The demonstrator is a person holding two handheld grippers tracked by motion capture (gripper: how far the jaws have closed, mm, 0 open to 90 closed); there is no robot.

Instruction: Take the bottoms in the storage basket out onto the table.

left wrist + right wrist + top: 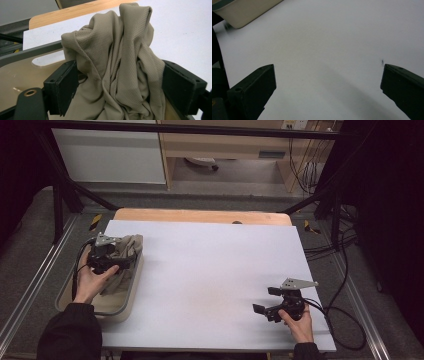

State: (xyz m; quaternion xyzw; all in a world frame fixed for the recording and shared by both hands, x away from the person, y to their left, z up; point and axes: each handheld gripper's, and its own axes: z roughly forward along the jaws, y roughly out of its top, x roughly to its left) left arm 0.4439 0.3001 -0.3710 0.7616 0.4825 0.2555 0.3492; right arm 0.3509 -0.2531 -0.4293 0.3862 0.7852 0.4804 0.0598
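Note:
A crumpled tan cloth (127, 251) lies heaped in a beige bin (120, 309) at the table's left edge and reaches over the bin's far rim. My left gripper (122, 258) is down in the bin with its jaws wide apart on either side of the cloth (117, 50). The fabric fills the gap between the two black pads (65, 87) and brushes both. My right gripper (266, 300) hovers low over the white table top (210, 265) at the front right. It stands open (328, 87) and holds nothing.
The bin's grey rim (30, 53) and beige floor (17, 75) show left of the cloth; a bin corner (244, 12) appears far off in the right gripper view. A wooden strip (200, 215) borders the table's far edge. Black cables (345, 320) trail right.

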